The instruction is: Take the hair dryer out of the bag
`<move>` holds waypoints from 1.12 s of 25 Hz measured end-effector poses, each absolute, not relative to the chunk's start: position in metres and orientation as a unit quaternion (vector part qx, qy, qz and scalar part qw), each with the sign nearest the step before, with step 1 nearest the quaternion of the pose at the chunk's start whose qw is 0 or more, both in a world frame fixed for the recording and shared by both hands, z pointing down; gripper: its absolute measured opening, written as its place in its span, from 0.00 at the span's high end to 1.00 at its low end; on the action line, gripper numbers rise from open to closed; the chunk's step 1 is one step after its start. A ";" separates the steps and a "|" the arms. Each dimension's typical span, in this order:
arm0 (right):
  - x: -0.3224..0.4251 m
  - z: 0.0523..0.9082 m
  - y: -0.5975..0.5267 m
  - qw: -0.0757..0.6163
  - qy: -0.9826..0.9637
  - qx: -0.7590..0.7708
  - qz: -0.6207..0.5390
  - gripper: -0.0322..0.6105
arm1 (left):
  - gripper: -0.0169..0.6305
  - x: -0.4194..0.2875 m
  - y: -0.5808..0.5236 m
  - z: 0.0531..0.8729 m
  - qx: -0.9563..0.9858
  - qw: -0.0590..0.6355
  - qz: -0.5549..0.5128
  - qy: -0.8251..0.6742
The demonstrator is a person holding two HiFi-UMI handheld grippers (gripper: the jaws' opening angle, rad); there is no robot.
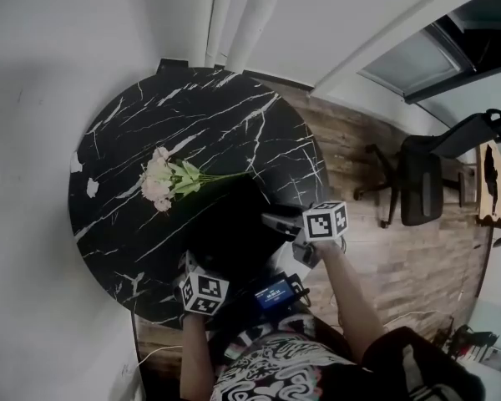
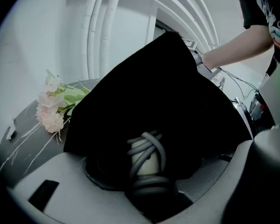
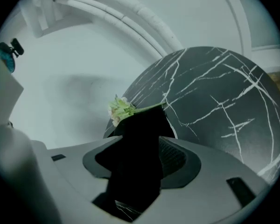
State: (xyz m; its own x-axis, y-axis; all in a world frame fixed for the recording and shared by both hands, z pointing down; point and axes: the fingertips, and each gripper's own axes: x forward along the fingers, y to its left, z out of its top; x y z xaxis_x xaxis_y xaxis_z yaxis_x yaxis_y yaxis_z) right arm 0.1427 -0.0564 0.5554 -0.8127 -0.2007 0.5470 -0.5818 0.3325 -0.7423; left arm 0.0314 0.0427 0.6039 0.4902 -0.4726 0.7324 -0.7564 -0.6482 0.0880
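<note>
Setting: round black marble-look table (image 1: pixel 234 115) w/ white veins; wood-plank floor (image 1: pixel 359 153) to its right; black office chair (image 1: pixel 422 186) well apart on that floor
Bag: black soft fabric bag (image 2: pixel 154 87); on near part of table top, towards the person; heaped into a peak in left gripper view; mouth facing left gripper
Hair dryer: pale cream hair dryer (image 2: pixel 141 158); only handle end showing, at bag mouth; rest hidden under black fabric; not yet clear of bag
Cord: grey rubber cord (image 2: pixel 151 141); wound in several loops round handle
Left gripper: grey two-jaw left gripper (image 2: pixel 151 171); jaws part-way apart, clamped from both sides on cord-wrapped handle; aimed down into bag mouth
Right gripper: grey two-jaw right gripper (image 3: pixel 140 160); jaws spread wide; fold of bag fabric standing between them; ribbed inner face of one jaw bare, so no squeeze on cloth; at bag's right side in head view
Flowers: small bunch of pale pink artificial flowers (image 1: pixel 160 182) w/ green leaves; flat on table; stem ends at far edge of bag, touching or tucked under, cannot tell which
Arm: person's bare right forearm (image 2: pixel 233 50); reaching in from upper right of left gripper view, behind bag
Backdrop: white wall w/ white pipes (image 2: pixel 100 31) running up behind table
</note>
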 end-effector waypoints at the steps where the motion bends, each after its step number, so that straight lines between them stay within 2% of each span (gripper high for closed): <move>1: 0.142 0.561 -0.055 0.183 -0.788 0.245 0.535 0.65 | 0.61 0.031 0.043 0.604 0.838 0.204 0.348 -0.367; 4: 0.150 0.568 -0.060 0.183 -0.781 0.275 0.530 0.64 | 0.61 0.032 0.043 0.604 0.838 0.203 0.349 -0.367; 7: 0.158 0.574 -0.067 0.212 -0.784 0.306 0.496 0.64 | 0.61 0.031 0.043 0.605 0.838 0.203 0.349 -0.368; 16: 0.160 0.588 -0.072 0.260 -0.782 0.301 0.481 0.64 | 0.61 0.032 0.043 0.606 0.835 0.202 0.353 -0.371; 22: 0.159 0.599 -0.075 0.348 -0.793 0.293 0.405 0.64 | 0.61 0.031 0.043 0.606 0.835 0.202 0.354 -0.370; 28: 0.153 0.605 -0.065 0.485 -0.811 0.213 0.250 0.67 | 0.61 0.032 0.043 0.606 0.837 0.194 0.358 -0.366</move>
State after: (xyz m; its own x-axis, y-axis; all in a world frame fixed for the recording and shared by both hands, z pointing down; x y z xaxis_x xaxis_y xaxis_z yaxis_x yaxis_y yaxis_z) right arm 0.1532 -0.0647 0.6052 -0.4397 -0.1034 0.8922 -0.5871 0.7848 -0.1983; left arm 0.0324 0.0428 0.6059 0.4764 -0.4732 0.7410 -0.7511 -0.6571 0.0632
